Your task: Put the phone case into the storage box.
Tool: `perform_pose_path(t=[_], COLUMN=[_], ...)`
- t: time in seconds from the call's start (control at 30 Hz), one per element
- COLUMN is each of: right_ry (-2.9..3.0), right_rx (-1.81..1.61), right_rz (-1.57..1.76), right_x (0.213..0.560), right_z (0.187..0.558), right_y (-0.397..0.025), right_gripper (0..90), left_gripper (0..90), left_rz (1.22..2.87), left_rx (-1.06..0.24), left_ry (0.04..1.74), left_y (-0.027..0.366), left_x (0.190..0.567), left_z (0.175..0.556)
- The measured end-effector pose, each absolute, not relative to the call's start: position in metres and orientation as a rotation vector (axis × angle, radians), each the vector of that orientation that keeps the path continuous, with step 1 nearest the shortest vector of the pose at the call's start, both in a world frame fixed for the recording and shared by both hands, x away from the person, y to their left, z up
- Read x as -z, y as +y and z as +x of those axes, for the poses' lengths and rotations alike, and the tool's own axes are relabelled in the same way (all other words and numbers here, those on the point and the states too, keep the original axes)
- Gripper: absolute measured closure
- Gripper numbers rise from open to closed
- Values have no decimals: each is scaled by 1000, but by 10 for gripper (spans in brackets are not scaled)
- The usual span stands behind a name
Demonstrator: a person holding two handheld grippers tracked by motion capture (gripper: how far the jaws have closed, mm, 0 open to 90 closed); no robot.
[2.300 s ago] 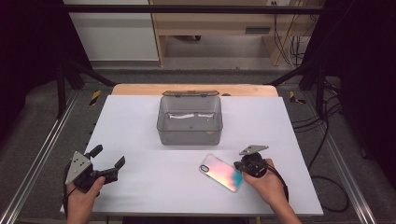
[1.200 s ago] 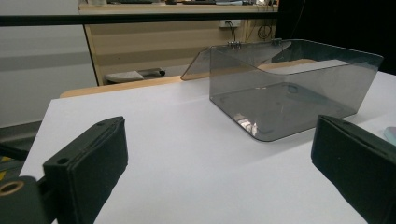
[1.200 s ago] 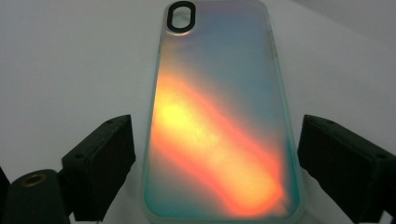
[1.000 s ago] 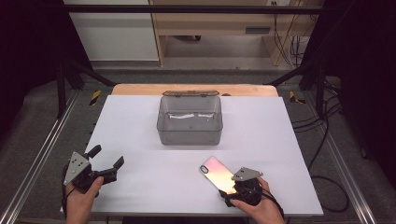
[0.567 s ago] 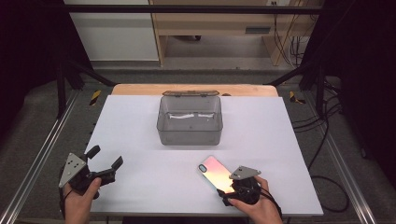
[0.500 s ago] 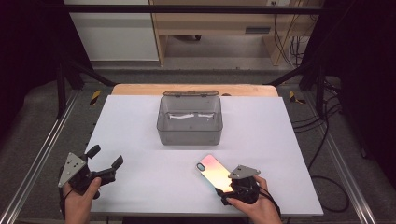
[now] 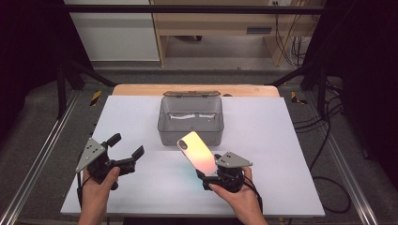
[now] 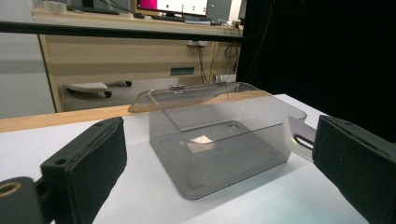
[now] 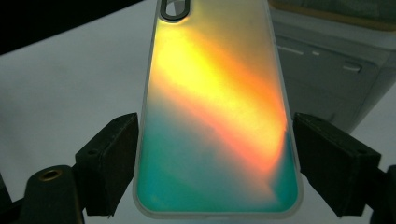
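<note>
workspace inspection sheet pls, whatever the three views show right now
surface: white table, bare around the items
job's things: clear plastic box with lid open at table's middle; iridescent phone case tilted up, lifted toward the box
clutter: nothing seen
grippers: right gripper shut on the phone case's lower end; left gripper open, holding nothing
cables: black cables on floor right of table
surroundings: wooden desk behind, dark curtains at both sides

The right tongs (image 7: 206,174) now hold the iridescent phone case (image 7: 197,152) lifted off the tabletop (image 7: 281,140), tilted up toward the clear box (image 7: 191,119), having drawn back then forward.
</note>
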State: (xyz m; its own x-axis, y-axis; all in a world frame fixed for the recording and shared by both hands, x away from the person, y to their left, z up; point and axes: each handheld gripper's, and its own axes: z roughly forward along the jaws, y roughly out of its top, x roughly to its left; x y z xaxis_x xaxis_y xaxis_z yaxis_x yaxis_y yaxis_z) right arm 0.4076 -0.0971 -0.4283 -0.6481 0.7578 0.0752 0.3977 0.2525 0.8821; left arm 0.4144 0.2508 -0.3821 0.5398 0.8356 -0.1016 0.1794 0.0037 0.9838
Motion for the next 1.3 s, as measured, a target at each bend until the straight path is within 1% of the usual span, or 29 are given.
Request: perform_pose_path(t=[0.17, 0.3, 0.47, 0.5, 0.57, 0.63, 0.7, 0.73, 0.77, 0.8, 0.83, 0.9, 1.03, 1.13, 1.17, 1.2, 1.3], right_ry=[2031, 1966, 1909, 1909, 1850, 1833, 1802, 1802, 1788, 1781, 1781, 1757, 1746, 1736, 1735, 1732, 1728], right_rx=[-1454, -1508, -1532, -1532, -1566, -1581, -1605, -1605, -1607, -1612, -1612, -1617, -1613, -1615, -1618, -1615, -1611], right_rz=[1102, 1126, 1113, 1113, 1126, 1136, 1142, 1142, 1136, 1138, 1138, 1137, 1127, 1129, 1130, 1128, 1126], right_x=[420, 419, 423, 423, 421, 420, 418, 418, 416, 416, 416, 414, 414, 413, 413, 414, 414], right_z=[420, 426, 432, 432, 431, 430, 428, 428, 426, 425, 425, 423, 421, 420, 420, 420, 420], right_y=[-89, -86, -80, -80, -83, -85, -88, -88, -89, -89, -89, -89, -88, -87, -86, -86, -86], right_gripper=[175, 175, 175, 175, 175, 175, 175, 175, 175, 175, 175, 175, 175, 175, 175, 175, 175], left_gripper=[29, 30, 54, 58, 67, 99, 140, 167, 198, 214, 232, 305, 401, 488, 488, 530, 575], left_rz=[1494, 1479, 1405, 1405, 1427, 1434, 1418, 1418, 1406, 1404, 1404, 1391, 1388, 1373, 1365, 1358, 1361], left_rx=[-571, -548, -494, -494, -489, -479, -427, -427, -378, -366, -366, -353, -349, -315, -295, -280, -262], left_ry=[925, 918, 936, 936, 941, 940, 951, 951, 960, 966, 966, 975, 972, 1014, 1031, 1038, 1032], left_y=[222, 206, 178, 178, 165, 160, 149, 149, 142, 139, 139, 133, 128, 127, 127, 126, 123], left_x=[375, 372, 371, 371, 373, 373, 376, 376, 378, 380, 380, 381, 381, 383, 384, 385, 387], left_z=[424, 429, 436, 436, 437, 438, 440, 440, 441, 441, 441, 440, 438, 439, 440, 441, 442])
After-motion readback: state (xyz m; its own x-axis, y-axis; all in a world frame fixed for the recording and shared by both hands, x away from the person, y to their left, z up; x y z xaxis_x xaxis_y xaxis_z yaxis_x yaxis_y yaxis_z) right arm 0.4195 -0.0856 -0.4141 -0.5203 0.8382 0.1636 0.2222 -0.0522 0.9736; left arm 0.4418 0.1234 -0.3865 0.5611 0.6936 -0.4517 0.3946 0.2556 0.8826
